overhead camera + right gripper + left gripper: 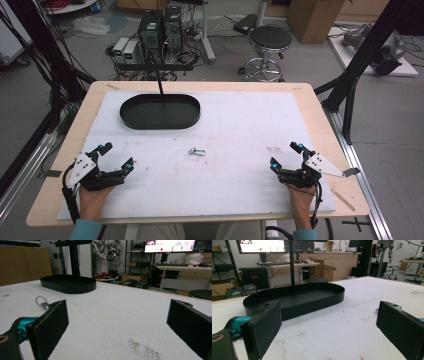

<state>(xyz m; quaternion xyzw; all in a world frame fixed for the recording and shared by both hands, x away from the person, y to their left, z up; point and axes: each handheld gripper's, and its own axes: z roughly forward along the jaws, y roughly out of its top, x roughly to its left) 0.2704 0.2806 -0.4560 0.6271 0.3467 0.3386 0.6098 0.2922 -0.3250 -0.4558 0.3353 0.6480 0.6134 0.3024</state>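
The left hand-held gripper (116, 156) rests low on the white mat (240, 125) near the table's (310, 100) front left corner, jaws spread wide with nothing between them. Beyond it, toward the far left, sits the black oval tray (160, 112). A small metal key ring (197, 151) lies on the mat between both grippers, well apart from each. The right hand-held gripper (285, 155) rests at the front right, jaws likewise wide and empty.

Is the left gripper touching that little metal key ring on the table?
Apart. The high view shows bare white mat between the left gripper and the key ring, which lies alone mid-table.
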